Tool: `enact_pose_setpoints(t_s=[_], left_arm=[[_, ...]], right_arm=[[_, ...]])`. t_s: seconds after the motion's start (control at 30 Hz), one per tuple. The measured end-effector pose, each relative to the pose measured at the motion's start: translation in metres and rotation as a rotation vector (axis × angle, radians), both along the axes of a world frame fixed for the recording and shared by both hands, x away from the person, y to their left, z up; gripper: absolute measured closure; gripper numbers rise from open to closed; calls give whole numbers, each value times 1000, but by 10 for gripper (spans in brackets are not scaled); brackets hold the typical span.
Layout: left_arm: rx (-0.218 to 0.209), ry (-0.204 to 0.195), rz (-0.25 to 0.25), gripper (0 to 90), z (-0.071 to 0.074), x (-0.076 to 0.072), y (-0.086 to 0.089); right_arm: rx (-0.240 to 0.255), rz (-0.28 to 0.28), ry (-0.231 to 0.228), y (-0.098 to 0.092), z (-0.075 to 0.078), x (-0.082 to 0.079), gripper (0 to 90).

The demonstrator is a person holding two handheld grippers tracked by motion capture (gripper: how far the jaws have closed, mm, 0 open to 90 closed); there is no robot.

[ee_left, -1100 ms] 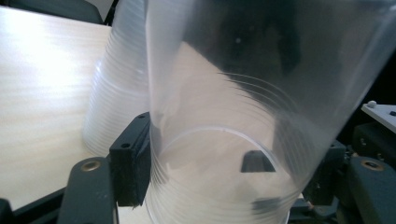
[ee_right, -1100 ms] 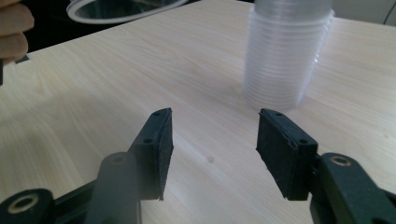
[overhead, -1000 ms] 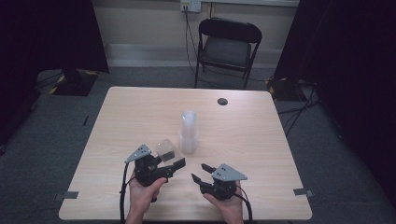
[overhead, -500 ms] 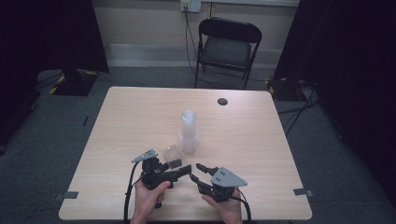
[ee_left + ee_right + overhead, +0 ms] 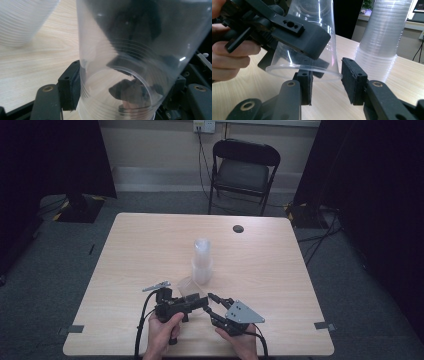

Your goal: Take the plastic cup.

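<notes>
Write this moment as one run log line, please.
left tool: shut on clear plastic cup | right tool: closing at cup rim, not gripping | cup stack: upright

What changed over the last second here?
The left gripper, shut on a clear cup, drew toward the table's near edge. The right gripper has just been closing around the cup's rim, its grip not yet clear. The cup stack stayed put.

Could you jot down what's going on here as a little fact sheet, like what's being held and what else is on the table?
Work in hand: a clear plastic cup held near the table's near edge
Left tool: shut on the clear plastic cup
Right tool: jaws have just been closing, the cup's rim lies between them, not yet pinched
Stack of cups: upright, mid-table
Table: light wood
Small dark disc: far side of table
Folding chair: beyond the table
</notes>
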State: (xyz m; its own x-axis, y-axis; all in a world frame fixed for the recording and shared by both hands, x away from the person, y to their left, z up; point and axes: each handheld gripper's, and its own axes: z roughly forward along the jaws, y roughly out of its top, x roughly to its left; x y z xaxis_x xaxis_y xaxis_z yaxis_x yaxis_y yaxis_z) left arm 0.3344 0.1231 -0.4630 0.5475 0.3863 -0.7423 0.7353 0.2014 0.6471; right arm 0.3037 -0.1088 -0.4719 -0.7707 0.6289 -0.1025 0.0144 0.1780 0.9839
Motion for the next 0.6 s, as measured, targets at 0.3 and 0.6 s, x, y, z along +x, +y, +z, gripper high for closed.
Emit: enact_pose_setpoints(t_s=[0.3,0.6], left_arm=[[-9,23,-8,321,2,-2,-2],[-36,38,-30,322,5,-6,-7]], right_arm=[[14,-6,-33,3,0,1,644],[34,-10,-72,5,2,0,673]])
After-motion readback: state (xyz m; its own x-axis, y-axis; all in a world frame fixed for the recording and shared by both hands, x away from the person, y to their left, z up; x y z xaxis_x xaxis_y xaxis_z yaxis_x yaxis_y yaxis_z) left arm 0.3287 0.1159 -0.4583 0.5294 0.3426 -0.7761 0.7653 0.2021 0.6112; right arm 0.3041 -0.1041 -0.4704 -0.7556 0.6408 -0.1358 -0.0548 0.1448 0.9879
